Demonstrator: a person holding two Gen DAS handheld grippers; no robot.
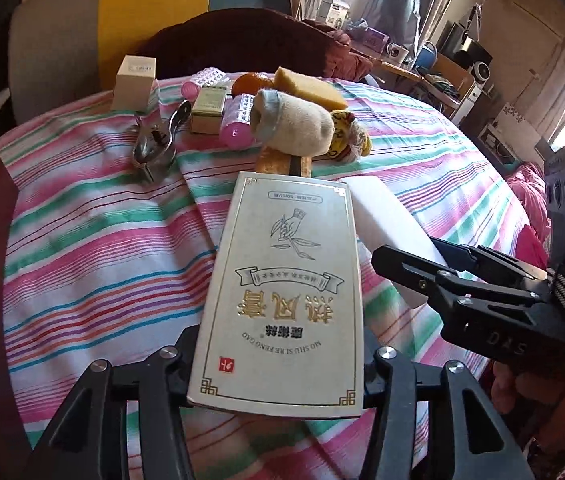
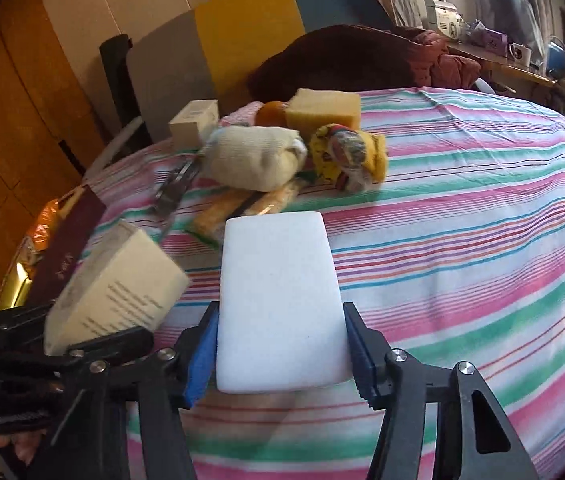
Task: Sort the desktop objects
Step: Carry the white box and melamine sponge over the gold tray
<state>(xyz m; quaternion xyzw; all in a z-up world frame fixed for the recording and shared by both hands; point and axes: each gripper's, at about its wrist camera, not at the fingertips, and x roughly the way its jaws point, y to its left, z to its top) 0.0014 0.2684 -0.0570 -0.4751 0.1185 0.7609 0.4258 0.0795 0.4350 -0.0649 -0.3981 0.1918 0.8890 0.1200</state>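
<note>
Above the striped cloth, right gripper fingers clamp white sponge.

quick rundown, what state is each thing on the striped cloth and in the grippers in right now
left gripper: shut on the box
tall white printed carton box: gripped, raised off the cloth
right gripper: shut on the sponge
white rectangular foam sponge: held between blue pads
rolled beige sock: lying on cloth
yellow sponge block: resting behind the sock
metal clip tool: lying flat
</note>
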